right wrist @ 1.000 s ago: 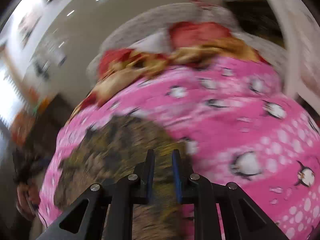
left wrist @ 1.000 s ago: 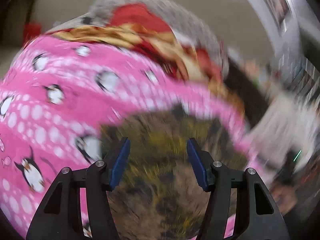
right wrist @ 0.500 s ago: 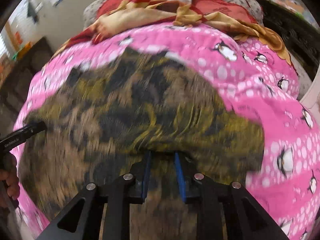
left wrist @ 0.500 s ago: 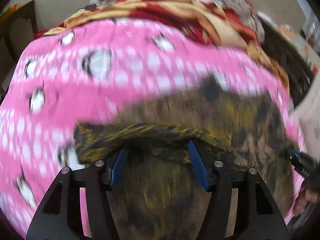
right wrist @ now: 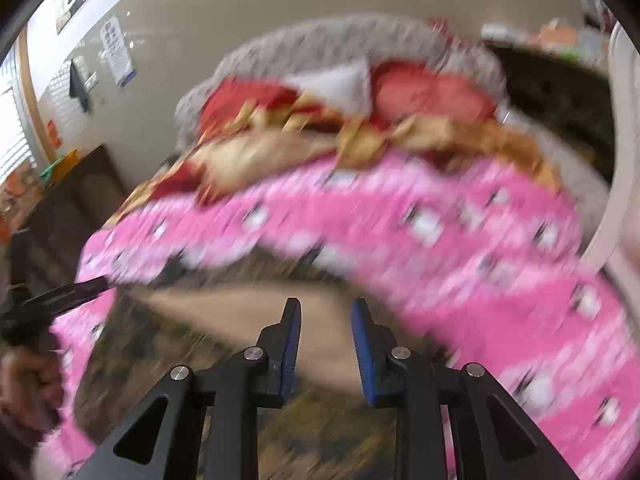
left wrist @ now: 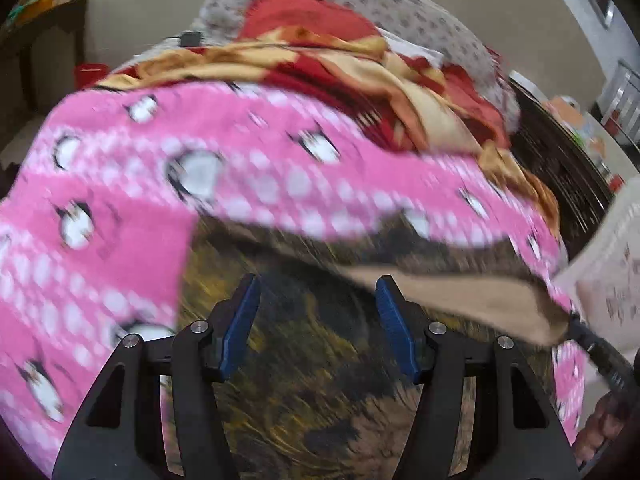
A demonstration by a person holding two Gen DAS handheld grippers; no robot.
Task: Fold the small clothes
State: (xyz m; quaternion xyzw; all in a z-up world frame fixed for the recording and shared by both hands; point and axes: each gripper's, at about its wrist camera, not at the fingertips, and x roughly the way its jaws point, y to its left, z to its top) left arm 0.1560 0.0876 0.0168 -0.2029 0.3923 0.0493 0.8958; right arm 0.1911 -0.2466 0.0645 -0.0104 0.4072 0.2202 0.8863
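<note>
The small garment [left wrist: 304, 412], a brown and yellow patterned cloth, is spread on the pink penguin blanket [left wrist: 120, 248] that covers the bed, close to the near edge of the blanket. Its far part is turned over, so that the plain beige inside [left wrist: 460, 300] is shown as a band across the cloth; the fold seems to be just laid and not yet pressed. Both views are blurred, so the exact line of the edge cannot be told.

The left gripper [left wrist: 316, 320] is held above the garment with its jaws standing wide, and no cloth is seen between them. The right gripper [right wrist: 325, 344] is over the beige band [right wrist: 240, 320]; its jaws are narrow and are opening, and nothing is seen pinched between the pads.

To do this step well, the folded edge should be laid parallel to the near edge of the garment before it is let go fully. The cloth should be released only when it lies flat, otherwise the flap may be dragged back. The crumpled red and yellow cloth [left wrist: 360, 80] at the far edge of the blanket should be left untouched
</note>
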